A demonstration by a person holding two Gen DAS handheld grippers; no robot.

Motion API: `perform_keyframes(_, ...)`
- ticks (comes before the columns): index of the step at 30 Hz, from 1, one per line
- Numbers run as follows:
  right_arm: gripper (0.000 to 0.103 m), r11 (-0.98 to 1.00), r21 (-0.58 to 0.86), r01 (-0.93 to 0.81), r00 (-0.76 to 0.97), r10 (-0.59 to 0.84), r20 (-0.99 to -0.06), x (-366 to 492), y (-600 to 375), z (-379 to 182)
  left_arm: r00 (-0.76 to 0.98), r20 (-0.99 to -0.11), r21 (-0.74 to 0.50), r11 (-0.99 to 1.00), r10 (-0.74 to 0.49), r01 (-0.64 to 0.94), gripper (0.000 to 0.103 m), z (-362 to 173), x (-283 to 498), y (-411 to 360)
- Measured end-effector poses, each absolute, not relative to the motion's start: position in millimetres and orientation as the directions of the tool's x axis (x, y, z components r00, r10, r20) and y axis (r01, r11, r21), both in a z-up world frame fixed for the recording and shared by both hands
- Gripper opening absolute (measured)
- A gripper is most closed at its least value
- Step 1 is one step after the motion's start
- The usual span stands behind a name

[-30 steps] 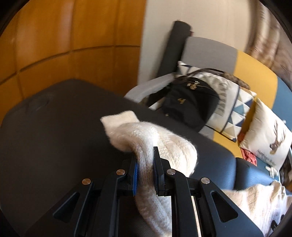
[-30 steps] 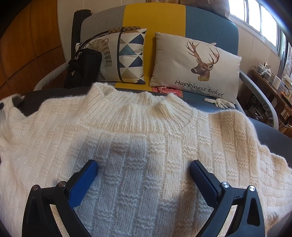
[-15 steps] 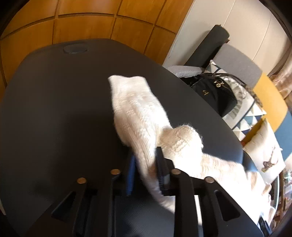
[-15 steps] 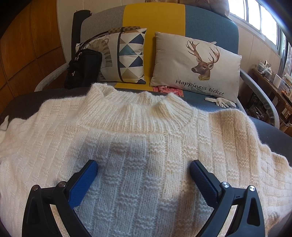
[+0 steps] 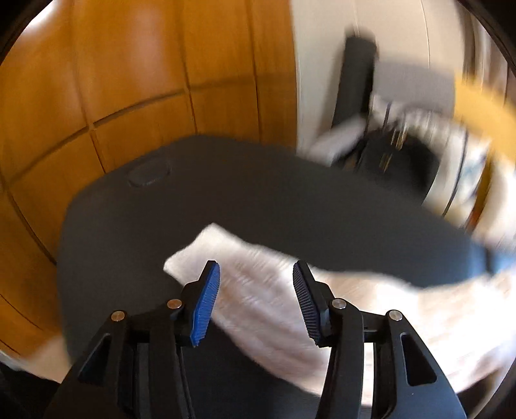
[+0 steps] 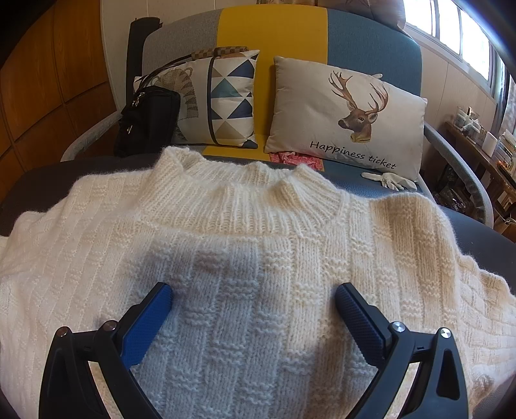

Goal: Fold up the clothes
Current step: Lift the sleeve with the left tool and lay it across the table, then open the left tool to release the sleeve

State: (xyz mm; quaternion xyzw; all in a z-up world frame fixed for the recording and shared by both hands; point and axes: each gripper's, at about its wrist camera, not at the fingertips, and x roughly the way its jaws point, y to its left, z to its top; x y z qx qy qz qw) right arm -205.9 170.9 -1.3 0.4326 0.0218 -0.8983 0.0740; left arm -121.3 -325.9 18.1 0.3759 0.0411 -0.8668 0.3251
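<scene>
A cream knitted sweater (image 6: 251,264) lies flat on a dark table (image 6: 483,245), its ribbed collar toward the sofa. My right gripper (image 6: 253,299) hovers open over the chest of the sweater, its blue pads wide apart. In the blurred left wrist view, one sleeve (image 5: 254,290) of the sweater stretches out across the dark table (image 5: 225,199). My left gripper (image 5: 256,283) is above that sleeve with its jaws opening. The sleeve lies below and between the fingers, and the pads do not press on it.
Behind the table stands a sofa (image 6: 271,29) in grey, yellow and blue with a deer cushion (image 6: 348,116), a triangle-pattern cushion (image 6: 225,96) and a black handbag (image 6: 145,119). Orange wooden wall panels (image 5: 129,80) rise at the left. A cluttered shelf (image 6: 477,141) stands at the right.
My left gripper has let go of the sleeve and its jaws have spread; the sleeve now lies flat on the table. The left view swung. The right gripper has not moved.
</scene>
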Motion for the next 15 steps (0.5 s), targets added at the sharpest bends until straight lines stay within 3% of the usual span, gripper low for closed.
perform_keyframes(5, 0.103, -0.988, 0.022, 0.15, -0.616, -0.111, -0.78, -205.1, 169.6, -1.5, -0.372, -0.739, 0.282, -0.759, -0.562, 0.587, 0.052, -18.2, -128.8, -347.0)
perform_keyframes(7, 0.103, -0.989, 0.018, 0.149, -0.616, -0.107, -0.78, -205.1, 168.9, -1.6, -0.353, -0.73, 0.289, -0.733, -0.585, 0.616, 0.064, -17.1, -130.1, -355.4)
perform_keyframes(9, 0.103, -0.989, 0.014, 0.148, -0.616, -0.103, -0.781, -205.3, 168.0, -1.7, -0.315, -0.725, 0.309, -0.699, -0.612, 0.645, 0.085, -20.8, -132.1, -367.4)
perform_keyframes(12, 0.103, -0.99, -0.003, 0.144, -0.614, -0.087, -0.784, -205.8, 164.8, -1.4, -0.287, -0.748, 0.279, -0.677, -0.598, 0.681, 0.094, -24.2, -135.5, -387.4)
perform_keyframes(15, 0.103, -0.992, -0.019, 0.128, -0.608, -0.064, -0.791, -206.5, 161.6, -1.6, -0.282, -0.78, 0.209, -0.658, -0.558, 0.723, 0.096, -25.2, -126.6, -396.3)
